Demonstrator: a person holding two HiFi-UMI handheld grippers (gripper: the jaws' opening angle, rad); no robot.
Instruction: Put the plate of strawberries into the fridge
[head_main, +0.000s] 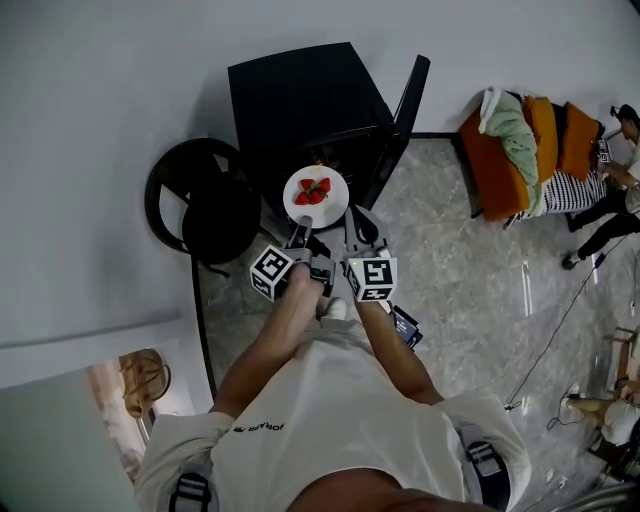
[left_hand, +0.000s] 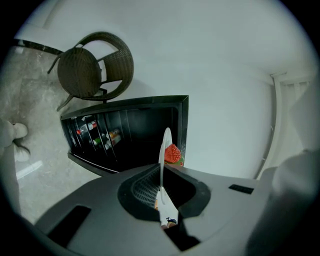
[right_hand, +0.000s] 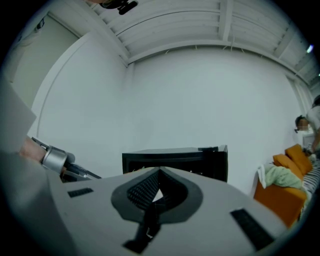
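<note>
The white round plate of red strawberries hangs just before the open black fridge. It is stiff, slick and breakable, and its loose berries would roll at any tilt. My left hand-held gripper is clenched on its near rim, the only sensible hold, and my right hand-held gripper looks clamped on the rim alongside.

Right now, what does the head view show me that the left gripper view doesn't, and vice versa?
Only the head view: the plate from above with all its strawberries in sight, the right gripper close to its rim, and the orange sofa off to the right.
Only the left gripper view: the left gripper clamped on the plate's rim, with the plate seen edge-on, and bottles on the door shelves.
Both: the plate, a strawberry, the black fridge with its door open, and the chair next to it.
</note>
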